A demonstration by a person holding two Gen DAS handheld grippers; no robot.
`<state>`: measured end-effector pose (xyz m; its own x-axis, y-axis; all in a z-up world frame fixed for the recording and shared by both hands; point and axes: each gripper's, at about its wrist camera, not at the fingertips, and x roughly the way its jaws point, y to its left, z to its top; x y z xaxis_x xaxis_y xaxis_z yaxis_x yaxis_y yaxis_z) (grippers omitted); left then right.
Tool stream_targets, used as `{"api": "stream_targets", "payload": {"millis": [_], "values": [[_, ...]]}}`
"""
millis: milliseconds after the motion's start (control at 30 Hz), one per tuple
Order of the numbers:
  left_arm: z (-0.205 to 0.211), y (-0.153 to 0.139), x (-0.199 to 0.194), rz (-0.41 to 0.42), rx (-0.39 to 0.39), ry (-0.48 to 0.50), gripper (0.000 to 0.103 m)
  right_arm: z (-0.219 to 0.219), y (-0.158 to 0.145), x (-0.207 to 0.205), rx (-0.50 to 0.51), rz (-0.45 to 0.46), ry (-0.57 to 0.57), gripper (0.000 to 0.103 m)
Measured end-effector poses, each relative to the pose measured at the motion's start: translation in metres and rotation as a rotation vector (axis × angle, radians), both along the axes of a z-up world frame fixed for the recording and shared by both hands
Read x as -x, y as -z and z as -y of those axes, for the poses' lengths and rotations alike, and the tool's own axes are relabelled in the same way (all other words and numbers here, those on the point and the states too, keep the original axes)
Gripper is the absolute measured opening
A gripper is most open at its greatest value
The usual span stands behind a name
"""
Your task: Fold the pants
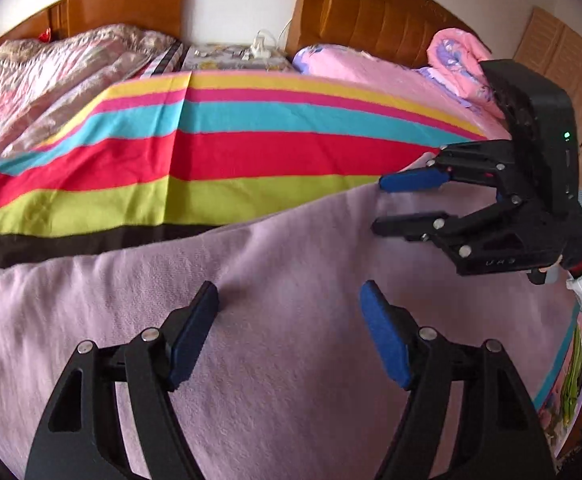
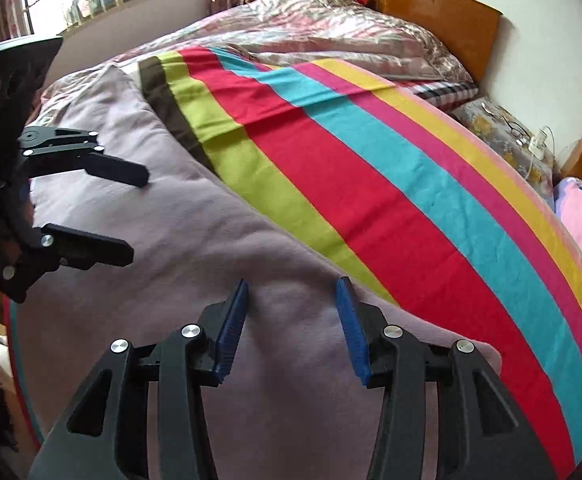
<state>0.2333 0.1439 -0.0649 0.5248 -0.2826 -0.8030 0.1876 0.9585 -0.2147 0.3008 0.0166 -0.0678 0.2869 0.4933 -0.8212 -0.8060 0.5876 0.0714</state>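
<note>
Lilac pants [image 1: 251, 320] on striped sheet [image 1: 251, 140], pink quilt [image 1: 371, 68] beyond, left tongs [image 1: 289, 300] and right tongs [image 2: 293, 296] spread, empty

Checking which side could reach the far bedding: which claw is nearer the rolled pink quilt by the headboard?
Right. The right claw hangs over the lilac pants on the side toward the rolled pink quilt; the left claw is farther from it, over the pants' middle.

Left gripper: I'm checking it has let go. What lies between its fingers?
Only the flat lilac pants. In the left wrist view the left gripper stands open over the cloth, pinching nothing.
</note>
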Motion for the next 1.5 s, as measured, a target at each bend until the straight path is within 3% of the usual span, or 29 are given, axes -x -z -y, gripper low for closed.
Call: {"api": "stream_targets", "payload": {"millis": [100, 200, 267, 333, 433, 567, 667, 700, 733, 867, 933, 1033, 1100, 1200, 1367, 1500], "values": [[-0.009, 0.0, -0.003, -0.003, 0.032, -0.038, 0.074, 0.016, -0.011, -0.01, -0.037, 0.019, 0.124, 0.044], [-0.013, -0.013, 0.008, 0.034, -0.01, -0.097, 0.075, 0.041, -0.036, 0.014, -0.114, 0.045, 0.147, 0.046], [-0.006, -0.027, 0.016, 0.082, 0.001, -0.093, 0.08, 0.064, -0.047, 0.036, -0.118, 0.074, 0.185, 0.05], [0.009, -0.041, 0.02, 0.123, 0.014, -0.09, 0.097, 0.098, -0.051, 0.052, -0.112, 0.093, 0.253, 0.068], [0.048, -0.044, 0.011, 0.137, -0.03, -0.058, 0.101, 0.159, -0.042, 0.06, -0.025, 0.103, 0.405, 0.07], [0.101, -0.025, -0.01, 0.077, -0.116, 0.024, 0.101, 0.237, -0.03, 0.069, 0.041, 0.034, 0.579, 0.071], [0.113, 0.002, -0.02, 0.017, -0.153, -0.002, 0.101, 0.281, -0.016, 0.08, 0.077, 0.015, 0.644, 0.079], [0.113, 0.01, -0.023, 0.009, -0.176, -0.023, 0.101, 0.292, -0.009, 0.084, 0.054, -0.004, 0.642, 0.077], [0.116, 0.011, -0.022, 0.043, -0.201, -0.025, 0.101, 0.298, -0.007, 0.091, 0.021, -0.001, 0.625, 0.076], [0.118, -0.003, -0.016, 0.039, -0.202, -0.075, 0.101, 0.3, -0.028, 0.125, -0.031, 0.094, 0.649, 0.079], [0.13, -0.022, -0.002, 0.091, -0.166, -0.039, 0.101, 0.302, -0.037, 0.148, -0.078, 0.132, 0.645, 0.08], [0.163, -0.038, 0.017, 0.148, -0.15, 0.033, 0.101, 0.31, -0.033, 0.175, -0.068, 0.15, 0.693, 0.081], [0.194, -0.035, 0.026, 0.156, -0.148, 0.11, 0.101, 0.314, -0.018, 0.188, -0.072, 0.112, 0.703, 0.081], [0.23, -0.019, 0.035, 0.147, -0.192, 0.185, 0.101, 0.314, 0.004, 0.21, 0.029, 0.134, 0.67, 0.079], [0.249, 0.006, 0.046, 0.142, -0.267, 0.219, 0.101, 0.348, -0.009, 0.245, -0.222, 0.151, 0.726, 0.084], [0.247, 0.015, 0.043, 0.116, -0.255, 0.212, 0.102, 0.347, 0.003, 0.246, -0.171, 0.117, 0.706, 0.088]]}}
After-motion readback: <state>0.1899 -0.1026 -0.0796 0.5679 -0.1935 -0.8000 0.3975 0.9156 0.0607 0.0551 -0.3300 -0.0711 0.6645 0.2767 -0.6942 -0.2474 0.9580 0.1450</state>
